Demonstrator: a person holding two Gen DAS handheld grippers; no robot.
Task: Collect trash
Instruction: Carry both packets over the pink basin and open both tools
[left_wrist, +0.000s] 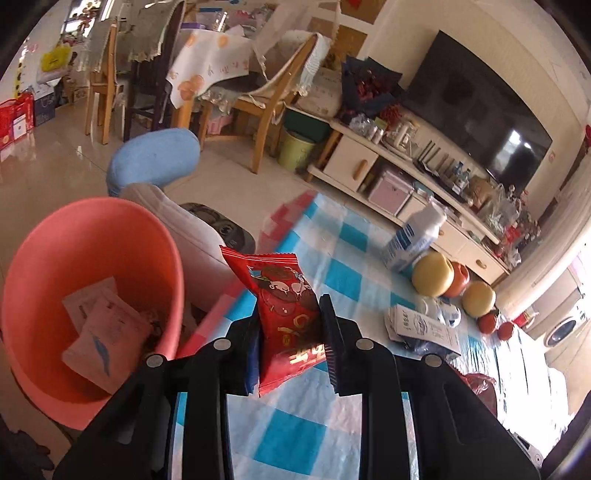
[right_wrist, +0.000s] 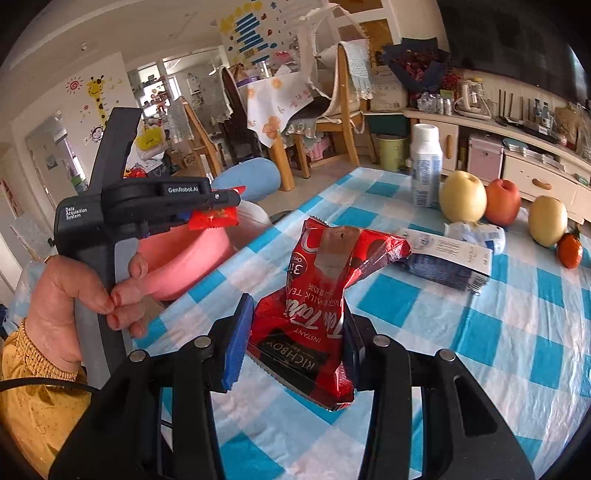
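My left gripper (left_wrist: 290, 332) is shut on a small red snack wrapper (left_wrist: 284, 306), held above the table's left edge beside the pink bin (left_wrist: 55, 258). Several white wrappers (left_wrist: 99, 328) lie inside the bin. In the right wrist view the left gripper (right_wrist: 218, 208) shows from the side with the red wrapper (right_wrist: 212, 219) over the pink bin (right_wrist: 184, 258), a hand around its grip. My right gripper (right_wrist: 295, 332) is shut on a large red milk-tea packet (right_wrist: 314, 325) lifted over the checked tablecloth (right_wrist: 461, 332).
On the table stand a white bottle (right_wrist: 424, 166), two yellow pears (right_wrist: 463, 199), a red apple (right_wrist: 502, 201) and small tomatoes (right_wrist: 570, 249). A dark blue pack with a white label (right_wrist: 447, 262) and a crumpled white wrapper (right_wrist: 476, 230) lie nearby. A blue cushion (left_wrist: 155, 158) and chairs (left_wrist: 269, 96) stand beyond.
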